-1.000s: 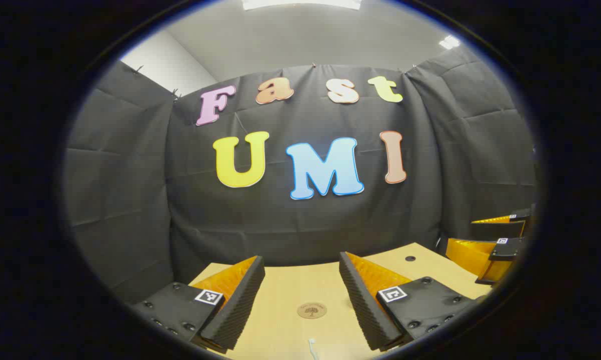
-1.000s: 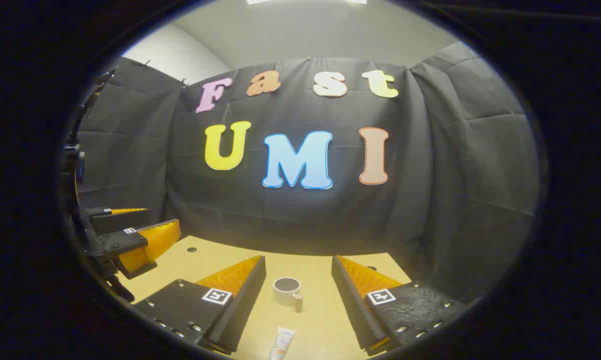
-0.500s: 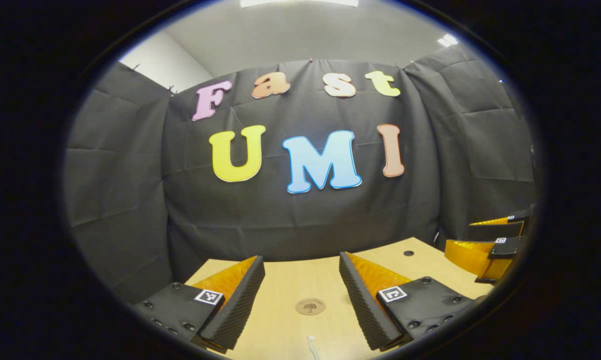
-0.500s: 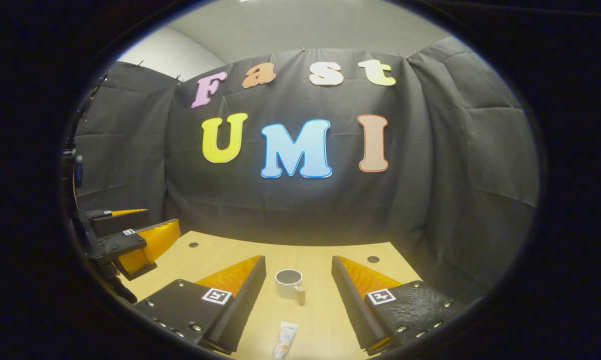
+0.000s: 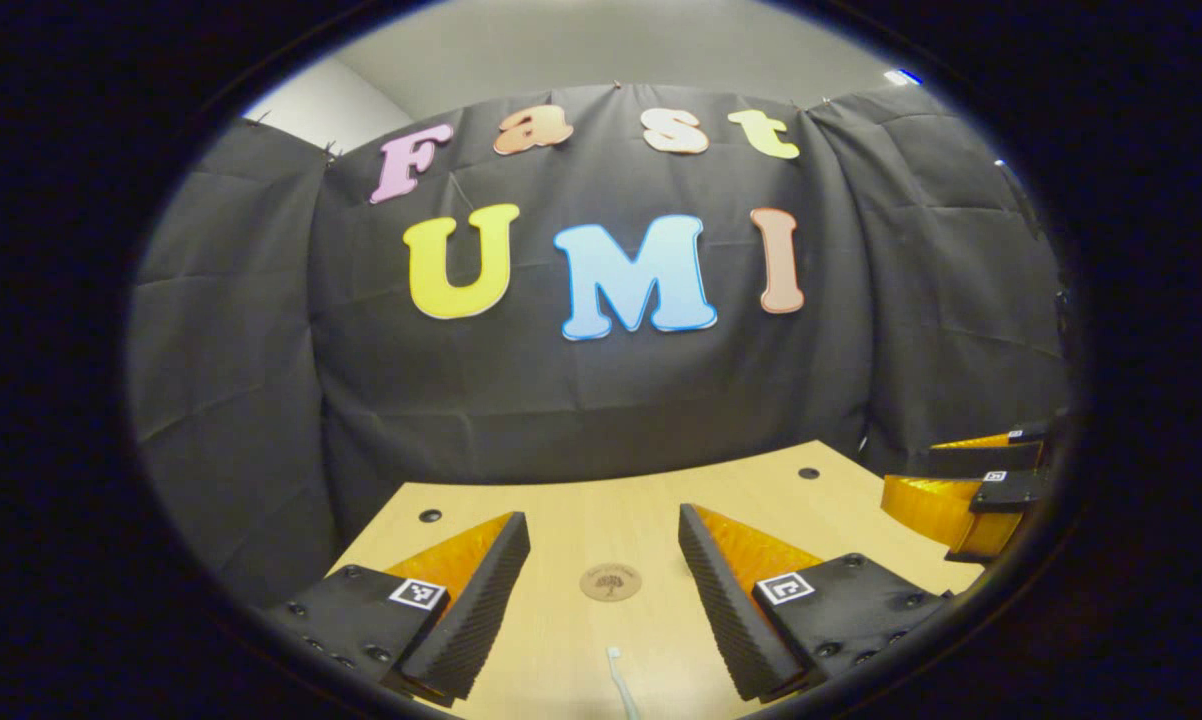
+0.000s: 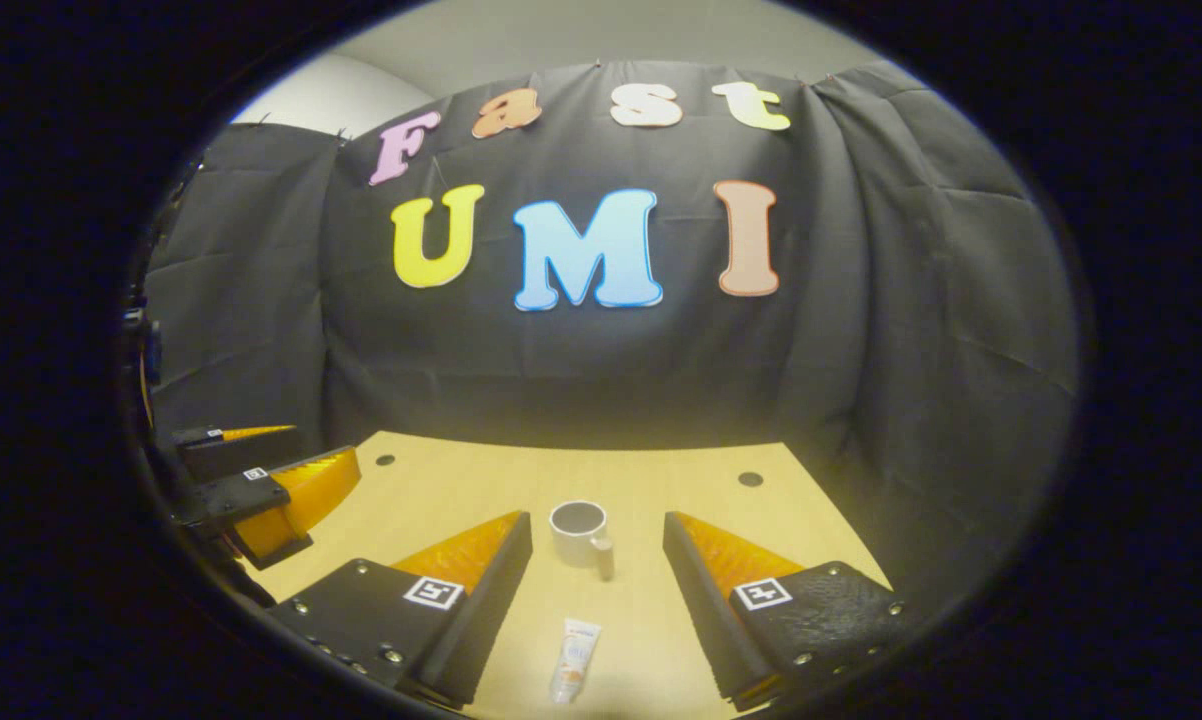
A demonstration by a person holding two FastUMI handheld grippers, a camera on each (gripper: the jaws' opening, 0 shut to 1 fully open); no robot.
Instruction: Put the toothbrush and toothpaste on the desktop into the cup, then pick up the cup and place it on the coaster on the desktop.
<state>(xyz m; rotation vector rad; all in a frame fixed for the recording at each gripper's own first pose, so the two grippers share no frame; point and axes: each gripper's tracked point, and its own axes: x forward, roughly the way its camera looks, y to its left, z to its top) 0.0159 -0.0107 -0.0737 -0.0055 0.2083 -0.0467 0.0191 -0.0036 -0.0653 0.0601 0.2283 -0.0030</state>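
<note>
Your left hand-held gripper [image 5: 604, 530] hangs above the desk [image 5: 561, 520], fingers spread wide, nothing between them. Ahead of it, in line with the gap, the round coaster [image 5: 610, 582] lies flat on the wood. Nearer you, the white toothbrush [image 5: 621, 685] lies on the desk, only its head end in sight at the bottom of the left gripper view.

Your right hand-held gripper [image 6: 597, 530] is likewise spread and holds nothing. In the right gripper view the cup [image 6: 579, 532] stands upright ahead of the gap, handle toward you. The toothpaste [image 6: 574, 660] lies flat on the desk, nearer than the cup and apart from it.
</note>
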